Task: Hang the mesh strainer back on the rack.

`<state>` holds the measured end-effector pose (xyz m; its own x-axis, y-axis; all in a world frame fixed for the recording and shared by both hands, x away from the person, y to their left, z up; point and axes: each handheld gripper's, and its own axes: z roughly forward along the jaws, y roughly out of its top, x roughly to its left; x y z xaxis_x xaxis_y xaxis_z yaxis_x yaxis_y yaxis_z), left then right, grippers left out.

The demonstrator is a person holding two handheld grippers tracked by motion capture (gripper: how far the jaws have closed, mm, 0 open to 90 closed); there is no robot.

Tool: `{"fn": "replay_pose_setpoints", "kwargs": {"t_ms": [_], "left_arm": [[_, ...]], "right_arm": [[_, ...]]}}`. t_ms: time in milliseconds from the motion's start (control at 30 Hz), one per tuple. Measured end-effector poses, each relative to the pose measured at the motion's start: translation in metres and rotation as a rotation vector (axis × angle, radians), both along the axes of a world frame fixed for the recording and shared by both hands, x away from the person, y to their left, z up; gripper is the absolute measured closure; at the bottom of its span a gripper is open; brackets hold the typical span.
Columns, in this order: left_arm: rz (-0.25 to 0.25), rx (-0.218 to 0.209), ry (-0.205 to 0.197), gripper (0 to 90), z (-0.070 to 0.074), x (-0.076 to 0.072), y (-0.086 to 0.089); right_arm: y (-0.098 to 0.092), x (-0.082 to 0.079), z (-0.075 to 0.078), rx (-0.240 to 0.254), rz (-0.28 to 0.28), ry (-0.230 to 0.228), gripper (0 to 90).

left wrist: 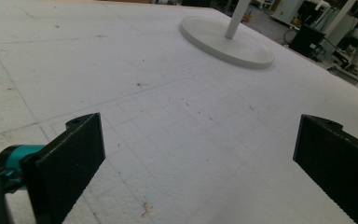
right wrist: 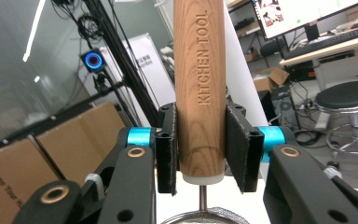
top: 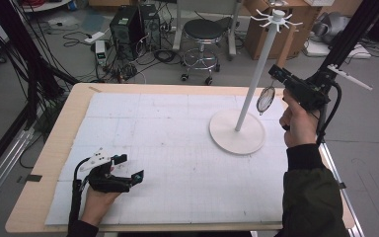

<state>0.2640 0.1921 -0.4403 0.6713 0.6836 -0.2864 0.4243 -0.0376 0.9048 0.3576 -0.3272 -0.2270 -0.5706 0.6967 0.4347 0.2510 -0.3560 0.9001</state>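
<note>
Looking down from the high view, I see the table [top: 49, 148] with its white foam mat [top: 177, 148] covering most of the top, a faint grid scored across it. Toward the far right of the mat stands the white rack [top: 256, 79]: a round flat base [top: 237, 132] on the foam, a slim pole rising from it, and a crown of short hooks [top: 276, 17] at the top.

My right gripper [top: 276, 73] is raised beside the pole, well above the mat, and it grips a small strainer [top: 265, 98] by its wooden handle [right wrist: 199, 88]. In the right gripper view the two black pads press on either side of that handle, which is stamped KITCHEN TOOL, with the wire mesh rim [right wrist: 200, 215] just below the jaws. From above, the mesh bowl hangs down close by the pole, over the edge of the base; I cannot tell whether it touches the pole.

My left gripper [top: 131, 168] rests low on the near left of the mat, jaws spread wide with nothing but bare foam between them, well apart from the rack.
</note>
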Motion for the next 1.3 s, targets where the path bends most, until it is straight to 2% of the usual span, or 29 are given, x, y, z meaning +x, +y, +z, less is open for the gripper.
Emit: {"fn": "replay_pose_setpoints", "kwargs": {"t_ms": [100,167,433,700,800,1300], "left_arm": [[0.000,-0.001,-0.002,2.7,0.000,0.000,0.000],[-0.001,-0.002,-0.001,2.7,0.000,0.000,0.000],[-0.003,-0.001,-0.005,2.7,0.001,-0.001,-0.001],[-0.004,0.001,-0.007,2.7,0.001,-0.001,0.000],[-0.004,-0.001,-0.007,2.7,0.001,-0.001,0.000],[0.001,-0.006,-0.013,2.7,0.002,-0.002,0.002]], "right_arm": [[0.000,0.001,0.002,0.000,-0.009,0.007,51.8],[0.002,0.000,0.003,-0.029,-0.034,0.012,44.6],[0.005,-0.004,0.003,-0.058,-0.029,0.014,33.0],[0.009,-0.009,-0.007,-0.078,-0.015,0.024,24.5],[0.013,-0.011,-0.010,-0.095,0.010,0.026,21.0],[0.027,-0.020,-0.034,-0.119,0.042,0.056,19.6]]}}
